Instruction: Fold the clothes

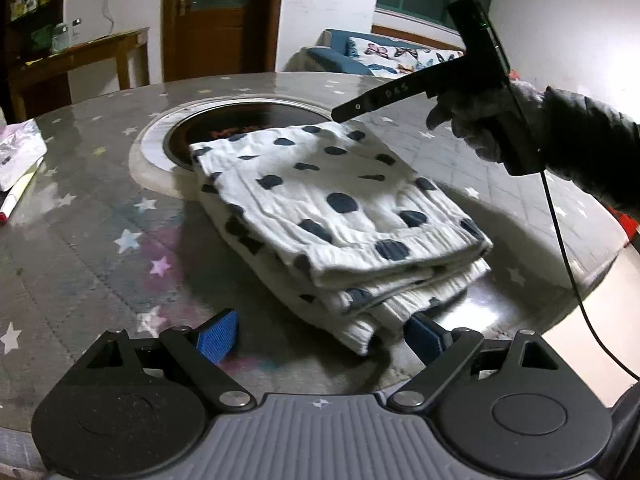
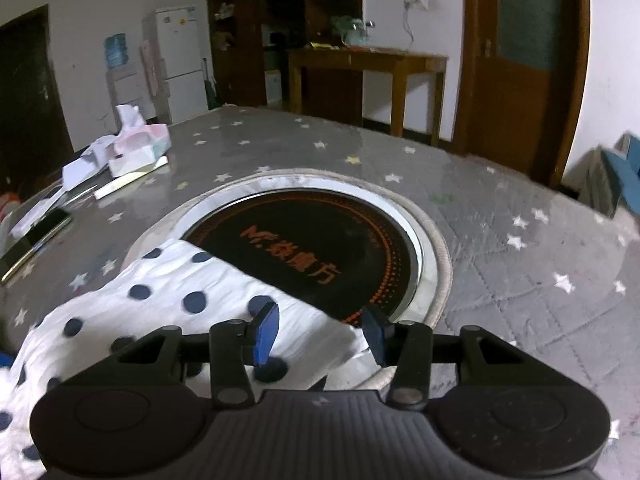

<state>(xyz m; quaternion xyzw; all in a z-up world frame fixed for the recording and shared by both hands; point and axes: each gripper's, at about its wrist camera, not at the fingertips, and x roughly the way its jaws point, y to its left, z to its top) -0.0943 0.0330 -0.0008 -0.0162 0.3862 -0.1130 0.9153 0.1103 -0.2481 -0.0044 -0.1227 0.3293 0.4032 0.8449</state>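
Note:
A white garment with dark blue dots (image 1: 332,208) lies folded in several layers on the round table, partly over the black cooktop. My left gripper (image 1: 320,336) is open and empty, its blue pads either side of the fold's near corner. My right gripper (image 2: 320,330) is open and empty, held above the garment's far edge (image 2: 192,292). In the left wrist view the right gripper (image 1: 344,114) hangs over the garment's far corner, held by a gloved hand.
The table (image 1: 100,248) has a grey star-patterned cover and a black round cooktop (image 2: 320,248) set in its middle. A tissue box (image 2: 136,148), papers and a phone (image 2: 44,232) lie at the table's left side. A wooden side table (image 2: 368,64) stands behind.

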